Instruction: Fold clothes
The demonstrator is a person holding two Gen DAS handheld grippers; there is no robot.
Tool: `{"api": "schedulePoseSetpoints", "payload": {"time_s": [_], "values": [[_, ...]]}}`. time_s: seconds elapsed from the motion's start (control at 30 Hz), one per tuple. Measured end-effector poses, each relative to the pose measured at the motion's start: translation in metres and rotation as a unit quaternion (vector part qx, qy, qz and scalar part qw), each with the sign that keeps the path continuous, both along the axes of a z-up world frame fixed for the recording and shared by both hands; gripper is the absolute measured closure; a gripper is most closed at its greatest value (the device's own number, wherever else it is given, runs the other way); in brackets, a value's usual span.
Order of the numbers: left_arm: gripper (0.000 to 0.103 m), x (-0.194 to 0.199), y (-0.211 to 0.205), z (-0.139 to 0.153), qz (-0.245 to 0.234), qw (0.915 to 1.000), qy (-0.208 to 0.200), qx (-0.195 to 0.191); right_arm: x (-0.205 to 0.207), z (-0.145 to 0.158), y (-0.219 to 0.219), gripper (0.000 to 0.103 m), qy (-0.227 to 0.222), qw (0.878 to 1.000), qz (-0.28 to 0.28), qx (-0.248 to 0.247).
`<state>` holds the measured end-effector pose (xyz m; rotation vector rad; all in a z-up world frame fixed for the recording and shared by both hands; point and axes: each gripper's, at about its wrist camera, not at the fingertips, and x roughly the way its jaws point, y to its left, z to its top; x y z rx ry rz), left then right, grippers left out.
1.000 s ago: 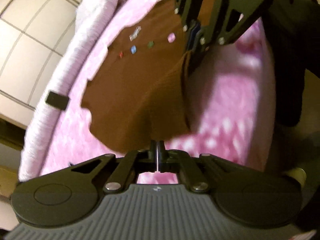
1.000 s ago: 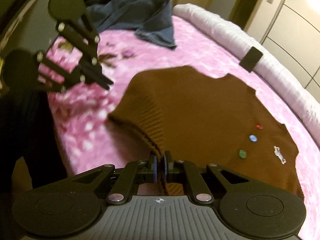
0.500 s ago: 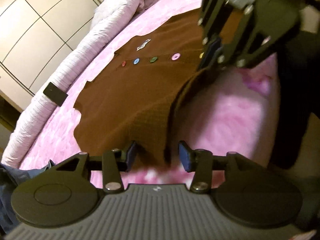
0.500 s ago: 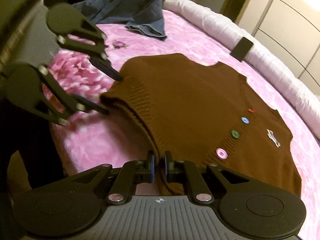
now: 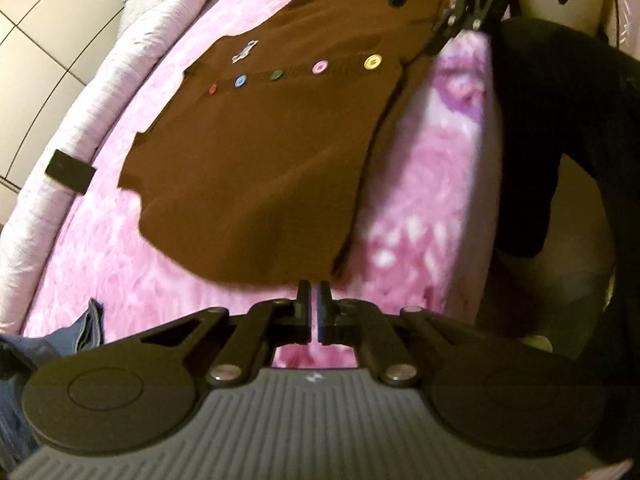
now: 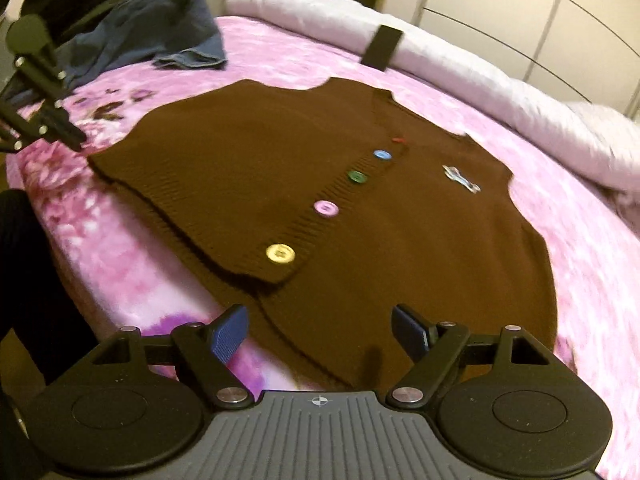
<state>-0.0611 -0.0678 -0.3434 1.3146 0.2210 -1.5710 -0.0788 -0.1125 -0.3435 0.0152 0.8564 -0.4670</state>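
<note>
The brown cardigan (image 6: 312, 184) lies spread flat on the pink bed (image 6: 592, 264), its hem along the near edge, with the left claw (image 5: 314, 292) pressed together just off the hem corner, gripping nothing visible, and the right claw (image 6: 320, 330) spread wide over the hem.

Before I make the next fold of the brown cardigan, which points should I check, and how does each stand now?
1. Brown knitted cardigan flat on pink fleece blanket: ok.
2. Button side facing up: ok.
3. Right gripper open over the hem: ok.
4. Left gripper shut at the hem corner; cloth caught between its pads: cannot tell.
5. Blue denim jeans apart from the cardigan: ok.
</note>
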Motion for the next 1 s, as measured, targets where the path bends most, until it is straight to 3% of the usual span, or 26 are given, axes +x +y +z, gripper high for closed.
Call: {"api": "schedulePoseSetpoints", "payload": {"time_s": [0.13, 0.3, 0.43, 0.6, 0.73, 0.87, 1.0], "values": [[0.096, 0.008, 0.007, 0.0, 0.012, 0.9999, -0.002, 0.0, -0.013, 0.003, -0.005, 0.023, -0.007, 1.0, -0.023, 0.006], [0.081, 0.02, 0.0, 0.019, 0.052, 0.9972, 0.025, -0.049, -0.03, 0.007, -0.024, 0.023, -0.029, 0.996, -0.074, 0.039], [0.08, 0.023, -0.023, 0.027, 0.073, 0.9929, 0.056, -0.076, -0.043, 0.018, -0.042, 0.023, -0.073, 0.989, -0.115, 0.058], [0.08, 0.02, -0.062, 0.01, 0.088, 0.9894, 0.096, -0.065, -0.059, 0.02, -0.063, 0.023, -0.095, 0.981, -0.161, 0.057], [0.08, 0.017, -0.076, -0.021, 0.084, 0.9923, 0.089, -0.016, -0.078, 0.012, -0.078, 0.023, -0.091, 0.975, -0.194, 0.059], [0.077, 0.034, -0.074, -0.014, 0.095, 0.9883, 0.119, -0.015, -0.098, 0.006, -0.095, 0.023, -0.094, 0.964, -0.244, 0.04], [0.077, 0.064, -0.078, 0.003, 0.136, 0.9811, 0.127, -0.052, -0.107, 0.008, -0.114, 0.023, -0.112, 0.955, -0.274, 0.029]]}}
